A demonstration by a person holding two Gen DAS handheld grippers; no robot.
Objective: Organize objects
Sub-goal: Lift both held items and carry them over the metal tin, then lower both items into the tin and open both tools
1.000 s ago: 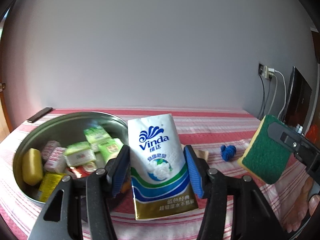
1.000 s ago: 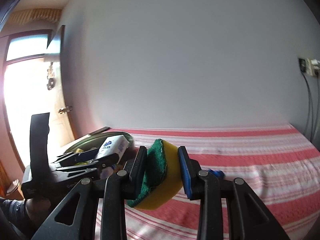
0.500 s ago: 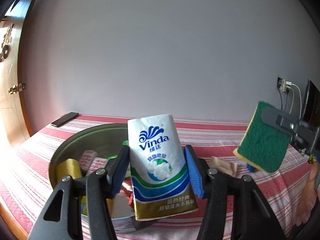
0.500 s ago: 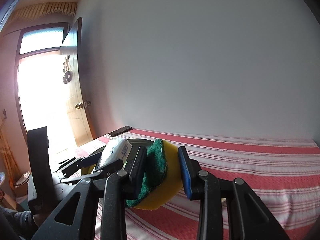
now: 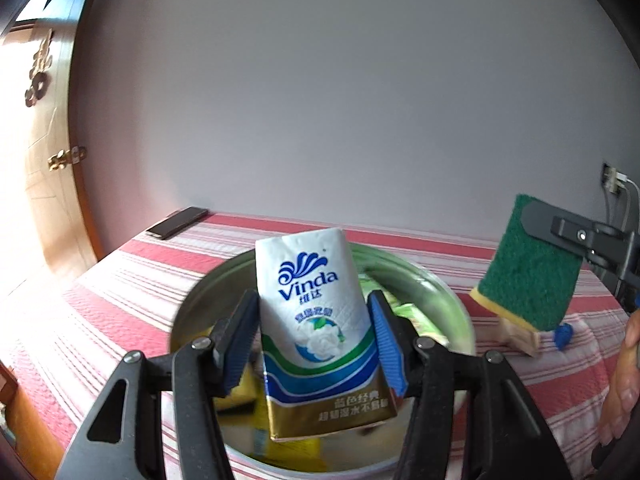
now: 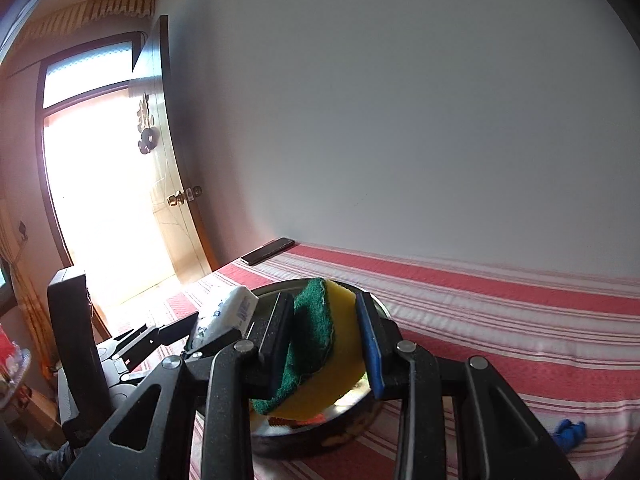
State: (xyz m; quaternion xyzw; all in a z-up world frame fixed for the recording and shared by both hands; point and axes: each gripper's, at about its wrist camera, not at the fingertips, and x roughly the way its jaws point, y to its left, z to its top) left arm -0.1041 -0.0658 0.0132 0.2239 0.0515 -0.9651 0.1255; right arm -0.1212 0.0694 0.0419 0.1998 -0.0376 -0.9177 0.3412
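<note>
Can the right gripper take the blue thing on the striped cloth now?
Probably not. The right gripper is shut on a sponge, so its jaws are full, and the blue thing lies apart, low at its right.

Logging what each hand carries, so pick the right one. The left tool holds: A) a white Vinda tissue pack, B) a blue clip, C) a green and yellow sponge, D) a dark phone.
A: in the left wrist view the left tool is shut on the white Vinda tissue pack; the sponge is in the right tool.

Green-and-yellow sponge (image 6: 320,344); red-and-white striped cloth (image 6: 500,312).
</note>
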